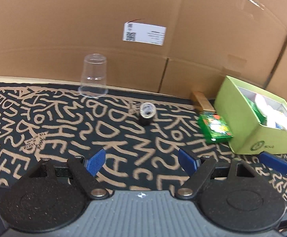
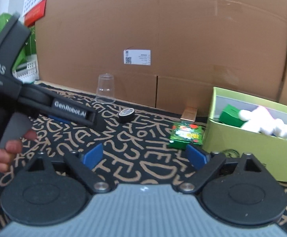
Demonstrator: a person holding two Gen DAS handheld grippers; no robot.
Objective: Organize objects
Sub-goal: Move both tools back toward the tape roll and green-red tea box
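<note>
A clear plastic cup [image 1: 93, 75] stands upside down at the back of the patterned mat; it also shows in the right wrist view [image 2: 105, 87]. A black tape roll [image 1: 147, 113] [image 2: 126, 115] lies mid-mat. A green printed packet [image 1: 215, 128] [image 2: 186, 135] and a gold box [image 1: 202, 101] [image 2: 189, 113] lie beside an open lime-green box [image 1: 242, 138] [image 2: 242, 148] holding a white plush toy [image 2: 261, 122] and a green carton. My left gripper [image 1: 142, 161] is open and empty, short of the tape roll. My right gripper [image 2: 144, 156] is open and empty, left of the lime box.
A large cardboard box [image 1: 143, 19] [image 2: 163, 39] walls off the back. The black and tan patterned mat [image 1: 64, 118] [image 2: 143, 167] covers the table. The left gripper's body and the hand holding it [image 2: 25, 108] fill the left of the right wrist view. A white basket [image 2: 28, 70] sits far left.
</note>
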